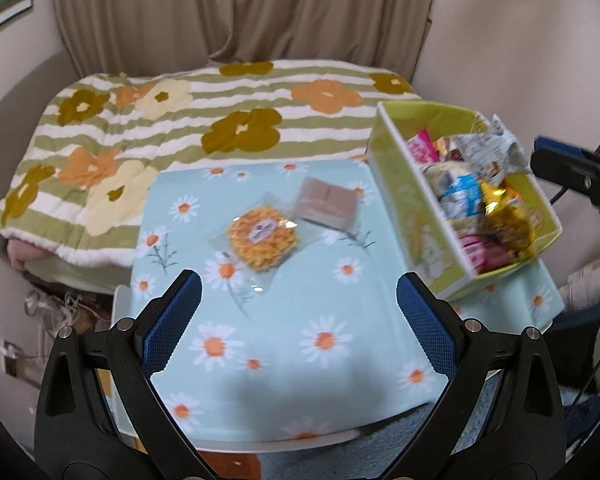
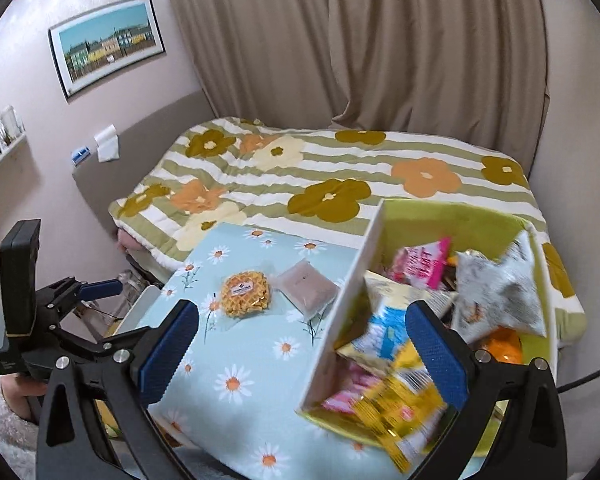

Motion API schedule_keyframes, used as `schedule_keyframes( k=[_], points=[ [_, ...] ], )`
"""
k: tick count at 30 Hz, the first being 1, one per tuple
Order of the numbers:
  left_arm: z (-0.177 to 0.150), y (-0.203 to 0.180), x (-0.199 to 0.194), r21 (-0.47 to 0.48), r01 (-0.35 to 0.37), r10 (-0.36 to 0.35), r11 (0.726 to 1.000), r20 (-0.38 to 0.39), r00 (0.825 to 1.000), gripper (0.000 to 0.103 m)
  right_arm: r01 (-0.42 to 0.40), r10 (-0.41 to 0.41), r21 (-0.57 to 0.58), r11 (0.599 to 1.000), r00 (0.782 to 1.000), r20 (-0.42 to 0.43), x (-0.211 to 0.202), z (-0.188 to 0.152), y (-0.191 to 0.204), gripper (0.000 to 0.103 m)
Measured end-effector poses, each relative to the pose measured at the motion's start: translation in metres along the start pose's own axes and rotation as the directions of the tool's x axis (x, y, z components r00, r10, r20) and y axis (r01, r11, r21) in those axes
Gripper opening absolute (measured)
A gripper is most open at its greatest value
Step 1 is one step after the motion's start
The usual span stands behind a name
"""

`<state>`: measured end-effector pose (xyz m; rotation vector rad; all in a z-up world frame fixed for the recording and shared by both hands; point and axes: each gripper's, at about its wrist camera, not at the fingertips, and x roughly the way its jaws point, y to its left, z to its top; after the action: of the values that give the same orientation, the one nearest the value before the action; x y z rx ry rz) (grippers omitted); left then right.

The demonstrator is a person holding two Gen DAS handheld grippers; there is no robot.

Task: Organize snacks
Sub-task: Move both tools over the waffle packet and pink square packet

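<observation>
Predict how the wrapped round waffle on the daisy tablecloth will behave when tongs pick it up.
The waffle looks thin and latticed, so it is probably light and could crack under a hard squeeze. Its clear wrapper is glossy and extends loosely past the waffle, so it may slip or crinkle between pads. It lies flat on the tablecloth, so rolling seems unlikely.

We are seeing a round waffle packet (image 1: 263,236) lying on the daisy-print tablecloth (image 1: 284,360), a flat brown packet (image 1: 327,203) just right of it. We are finding the green-lined snack box (image 1: 392,168) sitting rightmost, the flowered striped quilt (image 1: 180,120) lying behind.
</observation>
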<state>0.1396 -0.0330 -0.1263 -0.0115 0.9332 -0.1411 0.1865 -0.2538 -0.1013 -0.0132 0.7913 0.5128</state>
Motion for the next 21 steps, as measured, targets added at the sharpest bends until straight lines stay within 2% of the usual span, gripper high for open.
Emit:
schedule_keyframes(
  k=[4,8,11,15,17,21],
  points=[
    [0.005,0.032,0.017,0.047,0.051,-0.050,0.998,-0.038,0.998,0.098,0.039,-0.040,-0.008,0.999,0.998,-0.054,0.037,0.018,0.018,0.103],
    [0.014,0.067,0.046,0.099,0.110,-0.100,0.989,-0.104,0.990,0.098,0.125,-0.135,-0.088,0.988,0.983,-0.124,0.079,0.030,0.039,0.103],
    [0.021,0.080,0.067,0.150,0.162,-0.142,0.975,-0.133,0.981,0.098,0.148,-0.168,-0.121,0.982,0.969,-0.180,0.111,0.036,0.047,0.103],
    [0.032,0.084,0.103,0.240,0.215,-0.173,0.947,-0.183,0.968,0.098,0.181,-0.222,-0.171,0.968,0.939,-0.261,0.151,0.037,0.049,0.103],
    [0.038,0.082,0.129,0.268,0.256,-0.200,0.929,-0.217,0.955,0.098,0.188,-0.246,-0.210,0.959,0.923,-0.297,0.166,0.035,0.049,0.103],
    [0.039,0.071,0.170,0.306,0.301,-0.220,0.903,-0.270,0.937,0.098,0.184,-0.299,-0.312,0.932,0.875,-0.380,0.195,0.027,0.050,0.103]
  ],
)
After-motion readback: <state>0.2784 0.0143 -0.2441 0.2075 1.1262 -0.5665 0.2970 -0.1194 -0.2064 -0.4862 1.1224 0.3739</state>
